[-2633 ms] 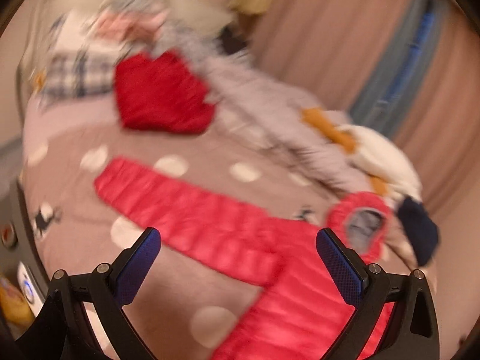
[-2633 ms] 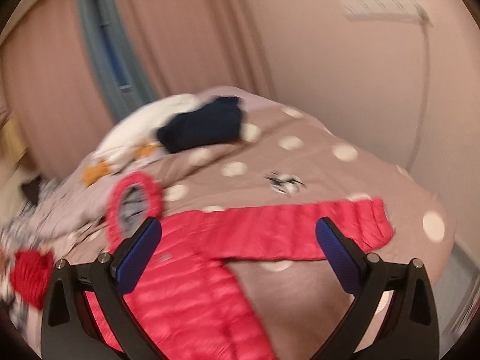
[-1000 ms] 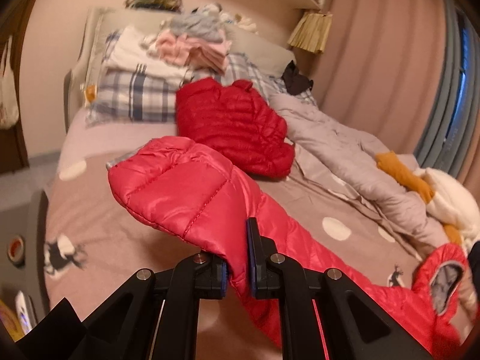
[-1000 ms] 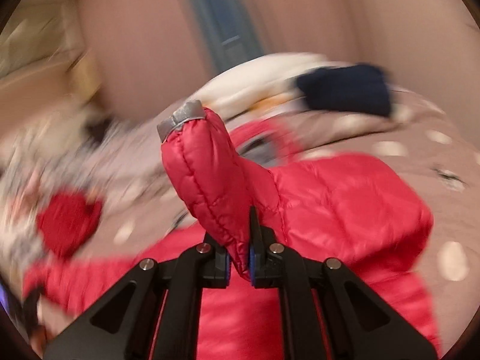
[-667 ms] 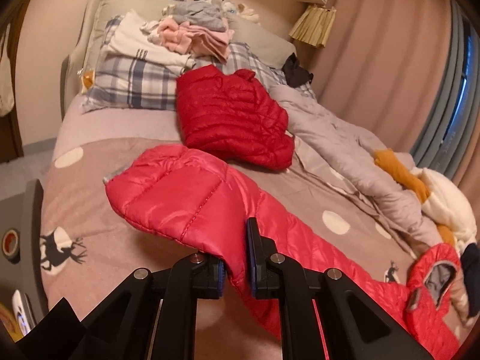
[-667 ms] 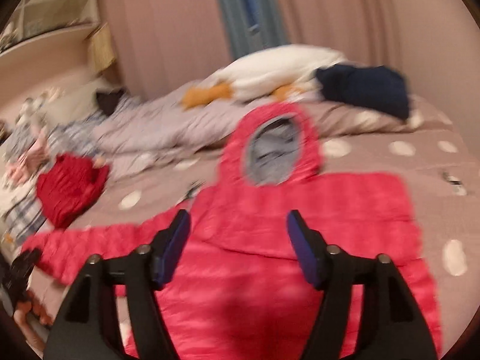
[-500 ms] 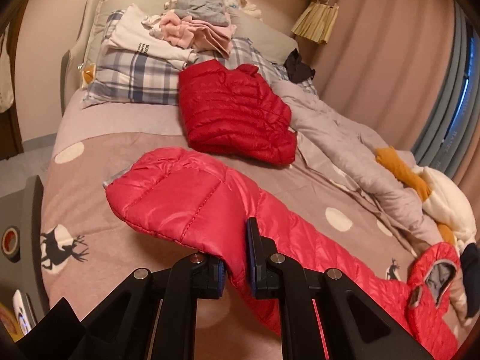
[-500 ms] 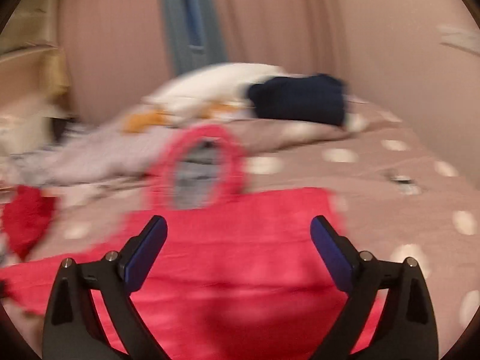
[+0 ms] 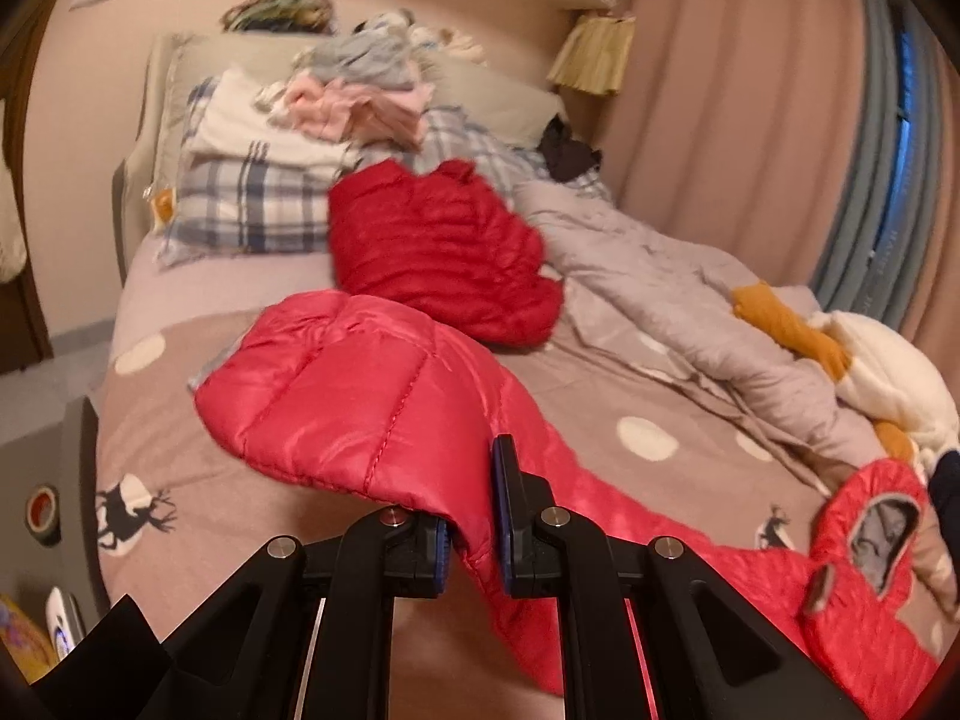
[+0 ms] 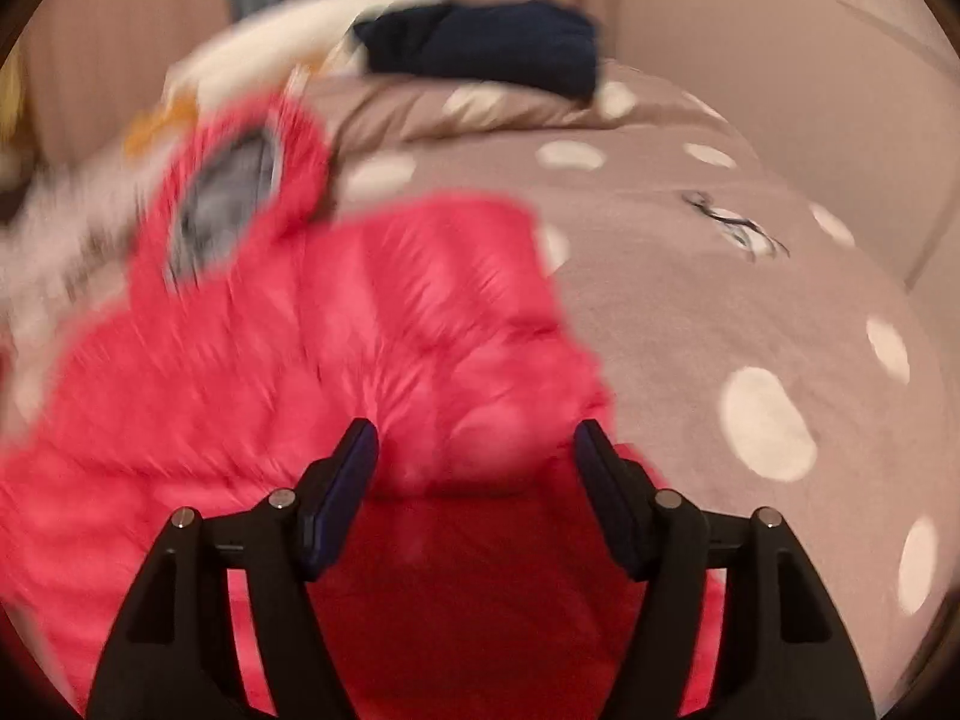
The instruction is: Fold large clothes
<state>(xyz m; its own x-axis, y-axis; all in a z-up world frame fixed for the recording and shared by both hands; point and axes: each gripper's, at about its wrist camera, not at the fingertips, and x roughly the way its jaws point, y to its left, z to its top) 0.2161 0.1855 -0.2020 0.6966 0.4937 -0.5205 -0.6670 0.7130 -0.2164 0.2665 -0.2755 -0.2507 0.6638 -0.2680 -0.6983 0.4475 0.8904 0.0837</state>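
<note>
On the bed (image 9: 372,486), the puffy pink jacket (image 9: 360,396) is spread; its sleeve is pinched by the left hand-held gripper (image 9: 471,531). Soft, light, slippery cloth is being closed on by the right hand-held gripper (image 10: 474,480), not yet squeezed.

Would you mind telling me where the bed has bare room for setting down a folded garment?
The dotted bedspread lies bare to the right of the pink jacket, below the navy garment. Another patch lies between the jacket sleeve and the bed's left edge. The headboard end, with pillows and the red jacket, is crowded.

blurred: pink jacket (image 10: 336,348) | cut off: jacket hem
</note>
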